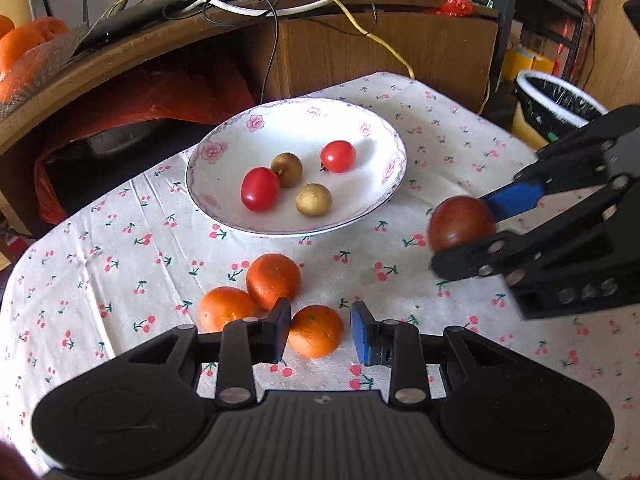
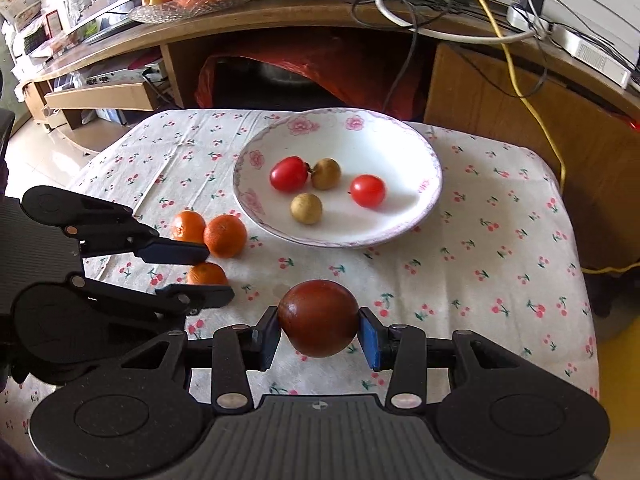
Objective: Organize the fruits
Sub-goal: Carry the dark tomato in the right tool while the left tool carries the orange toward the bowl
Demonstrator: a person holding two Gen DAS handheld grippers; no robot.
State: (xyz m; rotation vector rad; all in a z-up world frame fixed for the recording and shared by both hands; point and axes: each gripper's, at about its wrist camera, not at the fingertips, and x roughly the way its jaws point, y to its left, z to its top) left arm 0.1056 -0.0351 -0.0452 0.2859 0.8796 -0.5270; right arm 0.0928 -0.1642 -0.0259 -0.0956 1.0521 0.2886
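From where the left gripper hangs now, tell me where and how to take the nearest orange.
Grip the nearest orange across its widest middle, coming down from above and the near side. It is round, sits alone on the cloth between the open left gripper fingers, and the other two oranges lie beyond it, leaving both flanks free.

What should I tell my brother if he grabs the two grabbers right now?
Right gripper: shut on the dark red fruit, held above the cloth.
Left gripper: open, around the nearest orange, not squeezing.
Bowl: two red tomatoes and two small brown fruits inside.
Cloth: three oranges in a cluster by the bowl.
Left, probably: put in the dark red fruit, then the oranges.
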